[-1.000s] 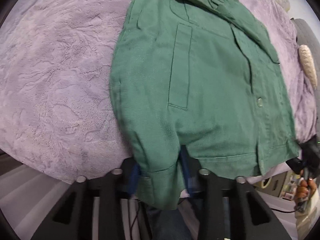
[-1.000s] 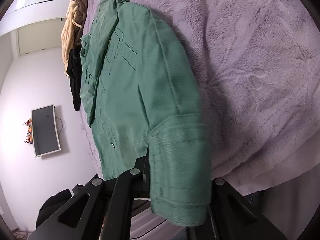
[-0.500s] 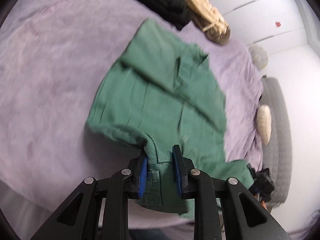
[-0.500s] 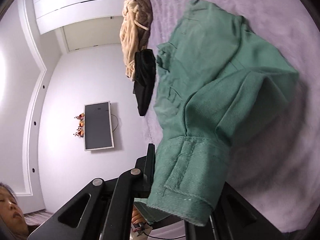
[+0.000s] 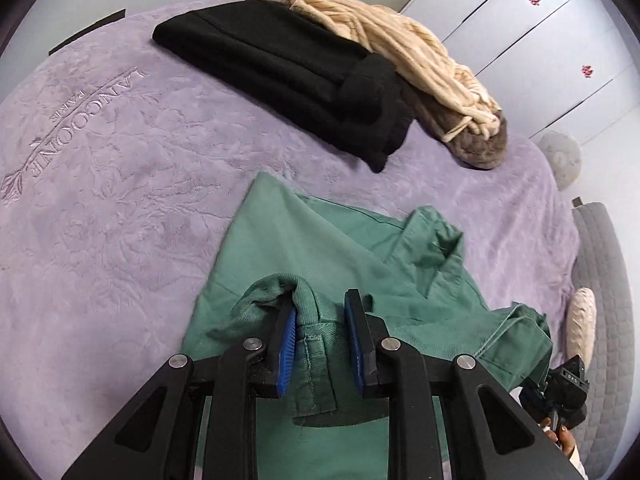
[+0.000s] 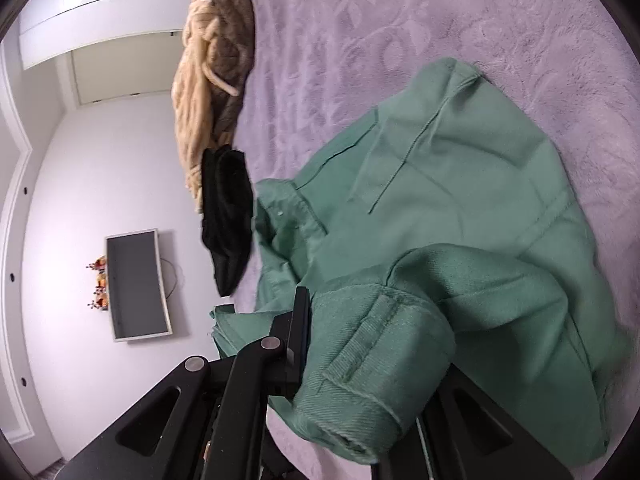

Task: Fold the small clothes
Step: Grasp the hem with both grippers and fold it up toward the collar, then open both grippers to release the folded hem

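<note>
Left gripper [image 5: 320, 328] pinches a cuff of the green jacket [image 5: 320, 248] between its blue pads [image 5: 288, 340], bottom centre of the left view. Right gripper [image 6: 360, 360] is clamped on the other cuff, lower centre of the right view, far finger hidden by cloth. Jacket lies bunched on the purple blanket [image 5: 100, 200]. Folded black garment [image 5: 288, 68] and beige knit [image 5: 392, 48] sit upper centre. TV [image 6: 136, 284] at left.
</note>
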